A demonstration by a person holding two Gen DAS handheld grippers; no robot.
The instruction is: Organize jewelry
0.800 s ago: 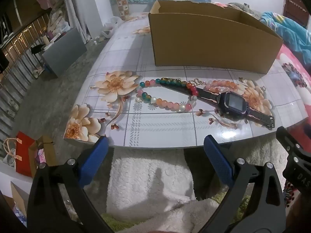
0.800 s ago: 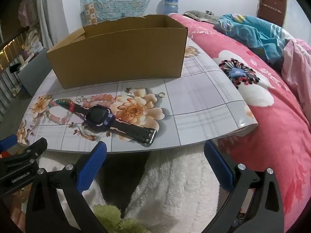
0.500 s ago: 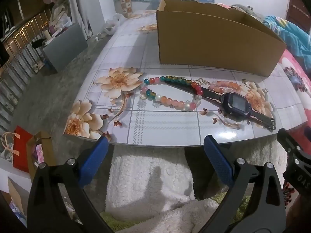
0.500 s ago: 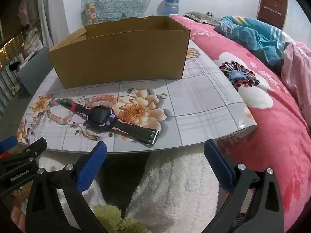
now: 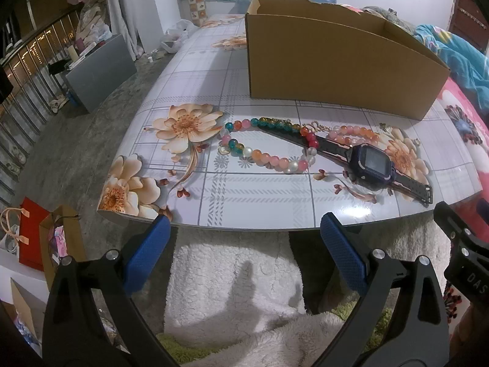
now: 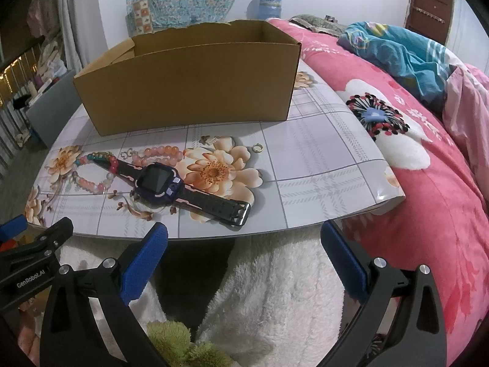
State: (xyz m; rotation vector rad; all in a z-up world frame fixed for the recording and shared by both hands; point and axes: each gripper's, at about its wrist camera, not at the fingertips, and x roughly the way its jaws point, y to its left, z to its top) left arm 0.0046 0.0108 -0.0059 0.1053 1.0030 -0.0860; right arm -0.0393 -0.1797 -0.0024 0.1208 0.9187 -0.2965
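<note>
The cardboard box (image 6: 189, 91) hides its own floor behind the near wall — the ring (image 6: 256, 148) and small charm (image 6: 205, 139) stay too tiny to identify.

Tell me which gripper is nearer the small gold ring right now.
Right. The right gripper hangs open off the table's near edge, the ring almost straight ahead. The left gripper, also open, sits further left, facing the multicoloured bead bracelet.
</note>
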